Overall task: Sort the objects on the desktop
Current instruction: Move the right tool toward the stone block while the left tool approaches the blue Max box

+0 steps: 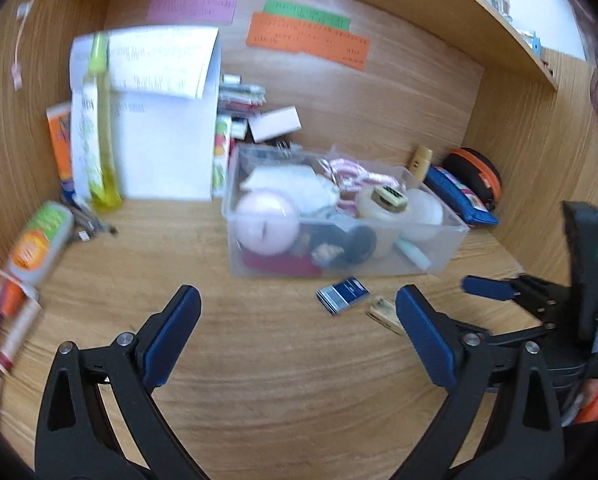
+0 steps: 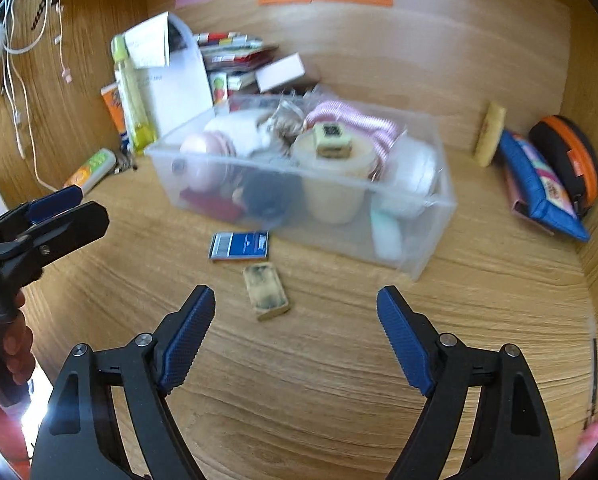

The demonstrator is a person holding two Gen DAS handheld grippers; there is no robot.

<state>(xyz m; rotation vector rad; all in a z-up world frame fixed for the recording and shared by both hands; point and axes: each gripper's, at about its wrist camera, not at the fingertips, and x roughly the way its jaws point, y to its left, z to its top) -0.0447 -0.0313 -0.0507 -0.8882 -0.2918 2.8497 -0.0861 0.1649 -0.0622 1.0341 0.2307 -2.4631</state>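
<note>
Grained wood desk point(image 2: 339, 380), clear plastic bin point(image 2: 415, 216) (slightly frosted), ribbed blue gripper pads point(image 2: 187, 344)

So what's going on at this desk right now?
A person is sorting desk clutter with two hand-held grippers. The left hand-held gripper and right hand-held gripper are both open and empty. A blue card and a worn eraser lie on the desk in front of a packed clear bin.

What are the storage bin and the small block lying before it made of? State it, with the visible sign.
Storage bin: seemingly clear, glossy plastic; its contents show through the walls. Small block: probably wood or bamboo, matte tan edges, dark-smudged top; blur leaves it uncertain.
</note>
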